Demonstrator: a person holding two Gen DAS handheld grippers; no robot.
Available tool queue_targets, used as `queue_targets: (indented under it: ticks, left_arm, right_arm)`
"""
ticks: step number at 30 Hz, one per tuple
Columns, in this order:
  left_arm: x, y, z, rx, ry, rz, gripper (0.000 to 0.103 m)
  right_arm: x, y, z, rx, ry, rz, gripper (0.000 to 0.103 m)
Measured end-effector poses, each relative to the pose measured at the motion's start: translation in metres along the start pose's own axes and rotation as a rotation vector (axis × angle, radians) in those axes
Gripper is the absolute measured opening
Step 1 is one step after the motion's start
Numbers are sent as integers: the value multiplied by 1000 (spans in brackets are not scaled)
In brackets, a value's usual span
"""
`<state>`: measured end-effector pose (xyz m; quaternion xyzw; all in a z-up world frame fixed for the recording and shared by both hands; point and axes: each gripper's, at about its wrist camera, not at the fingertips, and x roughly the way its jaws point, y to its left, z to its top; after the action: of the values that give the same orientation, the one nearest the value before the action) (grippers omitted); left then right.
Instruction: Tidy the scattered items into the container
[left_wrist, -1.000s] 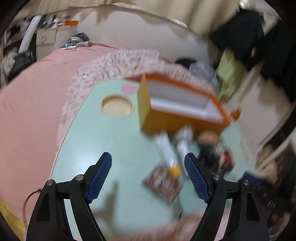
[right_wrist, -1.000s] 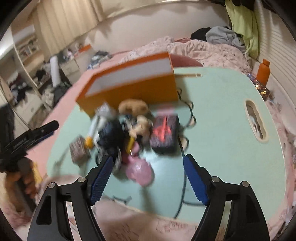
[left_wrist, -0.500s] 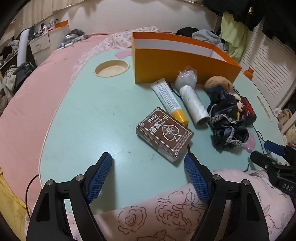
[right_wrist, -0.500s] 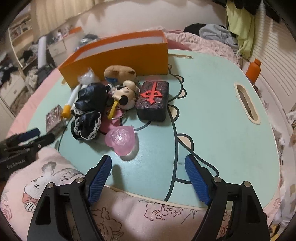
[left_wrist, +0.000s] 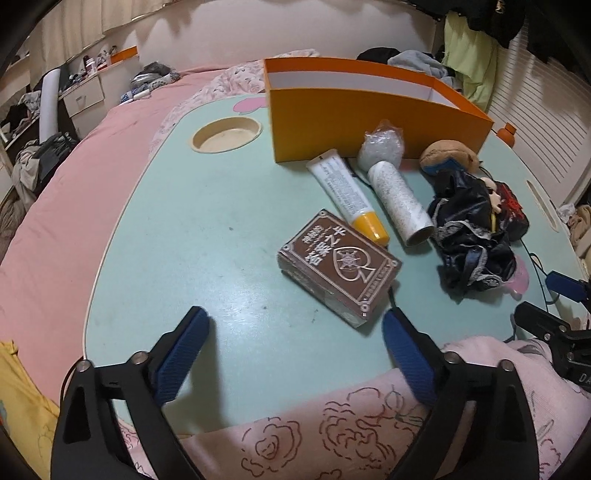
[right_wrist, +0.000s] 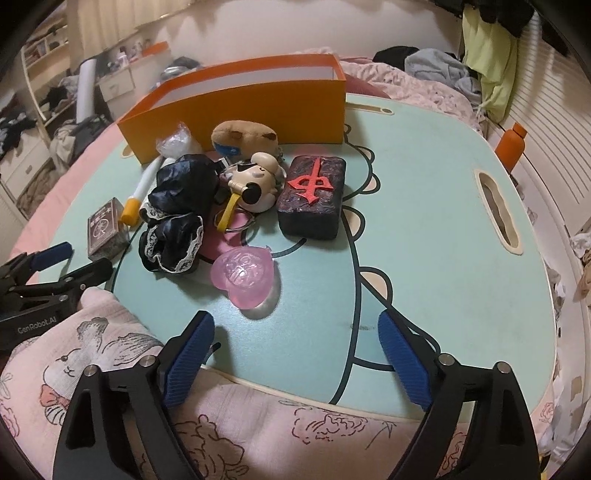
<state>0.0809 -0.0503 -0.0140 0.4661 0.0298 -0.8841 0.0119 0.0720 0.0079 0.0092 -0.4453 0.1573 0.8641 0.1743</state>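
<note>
Left wrist view: left gripper (left_wrist: 293, 334) spread wide, jaws just opened further, nothing between the pads, hovering over the near edge of the mint-green tabletop (left_wrist: 177, 236). Just beyond, brown card box (left_wrist: 339, 266) lying flat; past it a white tube (left_wrist: 347, 194) with yellow cap and a white roll (left_wrist: 400, 197), both pointing at the orange container (left_wrist: 365, 127) by the far edge. Black lace cloth (left_wrist: 471, 240) heaped toward the right edge.

Right wrist view: right gripper (right_wrist: 295, 341) likewise splayed, jaws just widened, empty, above the near edge. Ahead, pink heart-shaped case (right_wrist: 243, 275); further in, dark block (right_wrist: 314, 195) with a red mark, round-eared keychain figure (right_wrist: 255, 182), tan plush (right_wrist: 245, 136) against the container's front wall.
</note>
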Motion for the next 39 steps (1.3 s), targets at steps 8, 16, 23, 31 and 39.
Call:
queue_targets:
  ticks: [8,16,23,31,39]
  left_arm:
    - [1,2,0,-5,3,4,103]
    - [1,1,0,-5,7,4,103]
    - [2,2,1,-3,10,3,103]
    - [1,4,0,-2,5,-1,103]
    - [-23,3,1,91,-124,-69,103]
  right_arm:
    - [2,-3,1,13,9,6,103]
    - [2,-4,1,16,9,-1,103]
    - [4,-2,0,2,16,-24,103]
    - [3,-4,0,-4,25,-18,103]
    - [2,-5,0,-1,31,-16,103]
